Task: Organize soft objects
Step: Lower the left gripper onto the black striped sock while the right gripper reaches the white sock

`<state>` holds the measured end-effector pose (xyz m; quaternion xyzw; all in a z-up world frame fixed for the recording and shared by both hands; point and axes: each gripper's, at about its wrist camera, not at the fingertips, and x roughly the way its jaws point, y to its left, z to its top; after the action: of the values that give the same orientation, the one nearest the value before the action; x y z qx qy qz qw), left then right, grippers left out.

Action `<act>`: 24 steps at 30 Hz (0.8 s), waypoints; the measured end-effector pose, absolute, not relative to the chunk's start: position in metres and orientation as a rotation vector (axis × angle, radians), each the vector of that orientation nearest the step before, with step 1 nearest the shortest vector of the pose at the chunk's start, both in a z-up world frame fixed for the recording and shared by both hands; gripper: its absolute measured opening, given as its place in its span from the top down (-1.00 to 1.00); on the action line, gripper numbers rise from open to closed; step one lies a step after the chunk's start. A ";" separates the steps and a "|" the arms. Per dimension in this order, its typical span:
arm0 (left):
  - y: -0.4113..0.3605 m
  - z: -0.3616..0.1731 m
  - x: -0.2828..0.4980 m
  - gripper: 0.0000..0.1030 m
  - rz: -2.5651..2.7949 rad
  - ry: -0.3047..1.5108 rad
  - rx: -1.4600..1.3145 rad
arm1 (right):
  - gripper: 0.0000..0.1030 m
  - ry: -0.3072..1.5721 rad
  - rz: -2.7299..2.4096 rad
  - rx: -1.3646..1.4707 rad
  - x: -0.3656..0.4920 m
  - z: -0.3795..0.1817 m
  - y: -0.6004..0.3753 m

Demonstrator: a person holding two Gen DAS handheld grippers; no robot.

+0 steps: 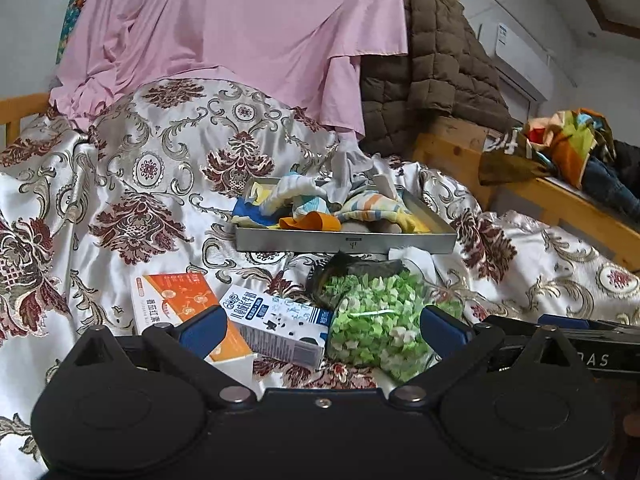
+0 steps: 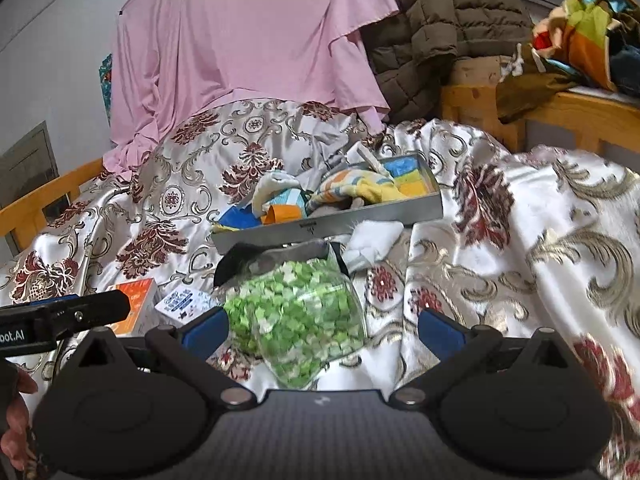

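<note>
jar (image 2: 296, 320) and cartons (image 1: 276, 326) block tray (image 1: 344, 240)

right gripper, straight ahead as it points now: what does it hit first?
Likely the bag of green bits, lying just ahead between the open fingers of the right gripper, nearer the left one. Beyond it sits the metal tray. Depth is uncertain in the fisheye view.

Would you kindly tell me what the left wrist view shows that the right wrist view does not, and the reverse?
Only the left wrist view shows the wall air conditioner and the milk carton's printed side. Only the right wrist view shows the person's hand and the framed picture at left. Both share the metal tray of soft cloths, the bag of green pieces, the orange box and the pink sheet.
</note>
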<state>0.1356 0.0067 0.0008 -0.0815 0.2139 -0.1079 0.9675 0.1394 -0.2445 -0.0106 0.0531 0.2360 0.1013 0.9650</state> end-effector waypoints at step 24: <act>-0.002 0.008 0.330 -0.99 -0.384 0.706 -0.271 | -0.99 0.536 0.256 0.031 0.308 -0.016 -0.292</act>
<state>0.3301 -0.0019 0.0079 -0.1315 0.3425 -0.1864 0.9114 0.3078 -0.2916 -0.0159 0.0155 0.2643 0.1259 0.9561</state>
